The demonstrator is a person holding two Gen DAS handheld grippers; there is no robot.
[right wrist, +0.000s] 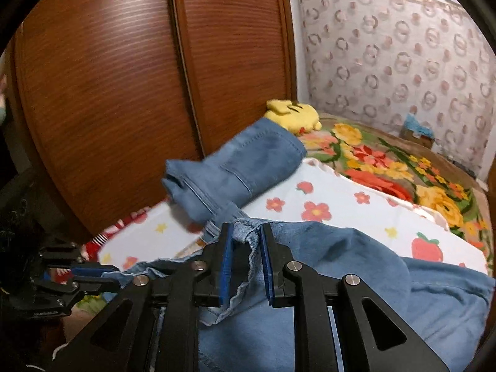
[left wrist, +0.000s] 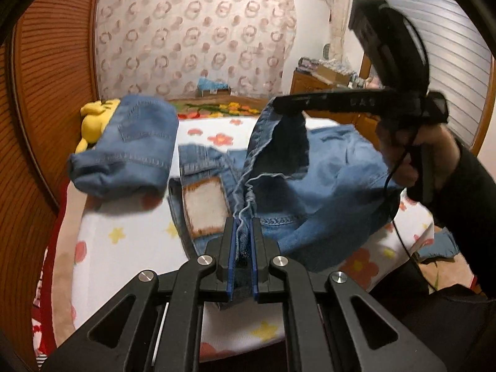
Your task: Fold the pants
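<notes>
A pair of blue jeans [left wrist: 325, 186] lies bunched on the bed with its waistband and brown-edged label [left wrist: 204, 210] facing me. My left gripper [left wrist: 243, 229] is shut on a frayed hem of the jeans. My right gripper [left wrist: 282, 105] shows in the left wrist view, raised above the bed and holding another edge of the same jeans lifted. In the right wrist view my right gripper [right wrist: 246, 235] grips the jeans' hem [right wrist: 248, 248] between its blue pads, jaws slightly apart. The left gripper [right wrist: 93, 274] shows there at lower left.
A second, folded pair of jeans [left wrist: 130, 148] [right wrist: 229, 170] lies at the bed's far left beside a yellow plush toy [left wrist: 96, 117] [right wrist: 294, 113]. A wooden wardrobe [right wrist: 124, 93] stands close to the bed's left. A floral blanket [right wrist: 403, 170] covers the far bed.
</notes>
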